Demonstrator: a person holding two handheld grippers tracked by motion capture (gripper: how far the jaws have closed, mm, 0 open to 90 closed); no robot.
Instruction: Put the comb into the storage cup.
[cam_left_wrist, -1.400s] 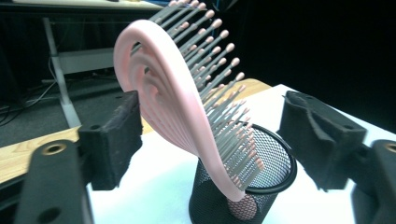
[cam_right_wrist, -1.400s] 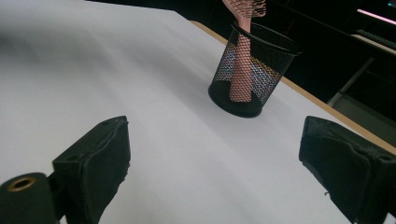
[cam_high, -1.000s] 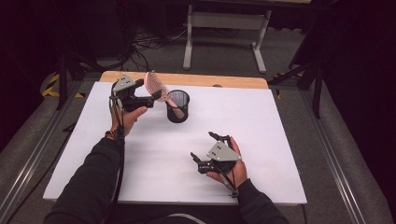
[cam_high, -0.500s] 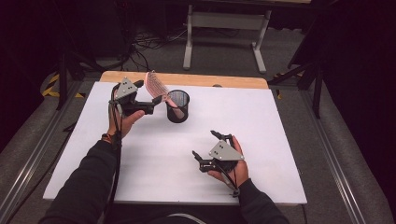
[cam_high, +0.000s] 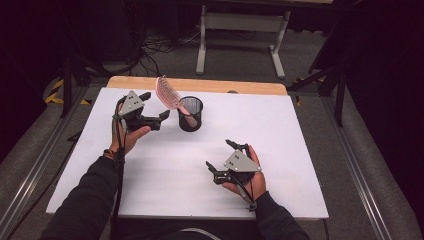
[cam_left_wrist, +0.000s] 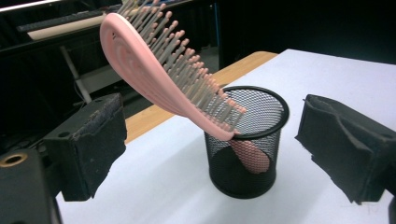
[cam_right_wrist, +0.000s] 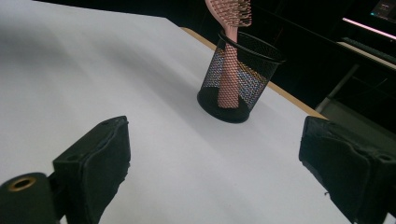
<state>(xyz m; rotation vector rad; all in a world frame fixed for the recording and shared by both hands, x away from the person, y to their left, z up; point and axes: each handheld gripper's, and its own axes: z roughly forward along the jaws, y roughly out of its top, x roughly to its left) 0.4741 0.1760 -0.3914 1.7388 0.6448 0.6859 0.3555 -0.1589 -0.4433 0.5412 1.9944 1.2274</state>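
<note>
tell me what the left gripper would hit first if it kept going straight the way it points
Probably the pink hairbrush leaning out of the black mesh cup. Its tilted head lies ahead of the open left gripper; depth is uncertain.

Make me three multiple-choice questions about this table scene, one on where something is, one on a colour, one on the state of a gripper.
1. Where is the hairbrush?
A. Flat on the table
B. Handle down in the mesh cup
C. Held in a gripper

2. What colour is the hairbrush?
A. Pink
B. Blue
C. Green

3. How is the left gripper?
A. Shut on the cup
B. Shut on the brush
C. Open, holding nothing

Answers: 1 B, its handle sits inside the cup and its head leans out over the rim. 2 A, body and handle are pink. 3 C, its jaws stand apart beside the cup.
</note>
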